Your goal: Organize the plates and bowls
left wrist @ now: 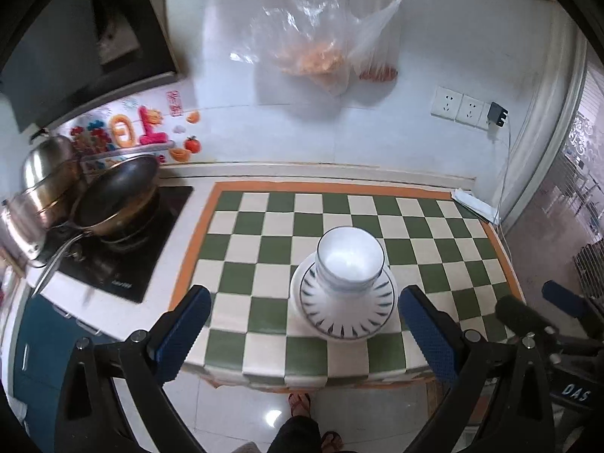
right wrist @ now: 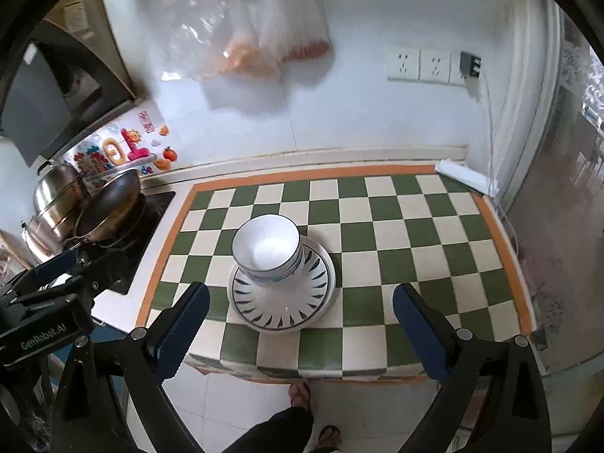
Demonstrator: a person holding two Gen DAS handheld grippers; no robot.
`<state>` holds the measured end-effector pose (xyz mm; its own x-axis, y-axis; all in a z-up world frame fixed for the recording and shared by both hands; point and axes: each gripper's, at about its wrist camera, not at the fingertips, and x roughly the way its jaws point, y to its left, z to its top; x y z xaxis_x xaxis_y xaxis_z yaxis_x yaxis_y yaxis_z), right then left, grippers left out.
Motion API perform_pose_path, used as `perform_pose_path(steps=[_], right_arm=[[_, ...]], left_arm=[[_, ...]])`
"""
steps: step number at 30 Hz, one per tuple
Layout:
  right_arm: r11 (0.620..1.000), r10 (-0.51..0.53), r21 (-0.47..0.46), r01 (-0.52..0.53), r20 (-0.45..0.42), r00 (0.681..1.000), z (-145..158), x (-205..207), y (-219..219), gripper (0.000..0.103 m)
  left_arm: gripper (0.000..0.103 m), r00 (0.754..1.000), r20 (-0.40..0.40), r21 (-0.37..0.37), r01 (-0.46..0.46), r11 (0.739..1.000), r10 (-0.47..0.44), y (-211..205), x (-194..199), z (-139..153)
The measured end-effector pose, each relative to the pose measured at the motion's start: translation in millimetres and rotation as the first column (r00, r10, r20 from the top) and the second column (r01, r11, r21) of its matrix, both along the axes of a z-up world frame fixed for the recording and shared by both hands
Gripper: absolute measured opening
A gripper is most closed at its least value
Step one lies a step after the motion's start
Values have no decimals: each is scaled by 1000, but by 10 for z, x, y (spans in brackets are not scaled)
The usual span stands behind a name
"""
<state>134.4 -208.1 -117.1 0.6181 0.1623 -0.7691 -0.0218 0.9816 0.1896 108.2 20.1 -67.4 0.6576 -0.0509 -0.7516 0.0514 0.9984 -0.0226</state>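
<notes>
Kitchen corner, white tiled wall, green-and-cream checkered surface (left wrist: 264, 226) with an orange border. Stove with pots (left wrist: 75, 196) sits at 9 o'clock of it, wall sockets (left wrist: 458, 107) at 1 o'clock, plastic bags (left wrist: 313, 37) hang at 12.

Task looks essentially done: the bowls (right wrist: 268, 249) are nested and sit on top of the stacked plates (right wrist: 281, 294), one pile, near the front edge of the surface. In the right wrist view the pile reads as two or more plates and at least two bowls, though exact counts are hard to call through the fisheye. No other loose dishes show anywhere on the surface.

Left tool (left wrist: 305, 336) is spread wide, nothing between its pads, hanging above and apart from the pile. Right tool (right wrist: 300, 334) likewise gaping, empty, clear of the dishes, pile at its 11 o'clock.

Left to do, as judged: nothing visible, maybe only squaring the bowls, which sit off-centre toward 10 o'clock on the plates. A person's sandalled feet (right wrist: 300, 396) stand on the floor at 6 o'clock.
</notes>
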Motion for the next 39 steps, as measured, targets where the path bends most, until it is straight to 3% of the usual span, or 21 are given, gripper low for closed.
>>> perform_pose_path(steps=[11, 18, 28, 39], right_arm=[[1000, 18, -24, -15, 92, 996, 526, -1093, 74, 101], [999, 7, -51, 0, 128, 992, 698, -1629, 242, 101], [999, -17, -42, 23, 120, 993, 742, -1897, 356, 101], [998, -19, -54, 26, 123, 992, 751, -1911, 391, 101]], left_arm=[[103, 999, 26, 22, -33, 999, 32, 154, -1015, 291], [103, 998, 43, 22, -44, 999, 43, 353, -1324, 387], [103, 999, 42, 31, -21, 999, 20, 470, -1489, 411], [103, 998, 54, 30, -18, 999, 17, 491, -1536, 441]])
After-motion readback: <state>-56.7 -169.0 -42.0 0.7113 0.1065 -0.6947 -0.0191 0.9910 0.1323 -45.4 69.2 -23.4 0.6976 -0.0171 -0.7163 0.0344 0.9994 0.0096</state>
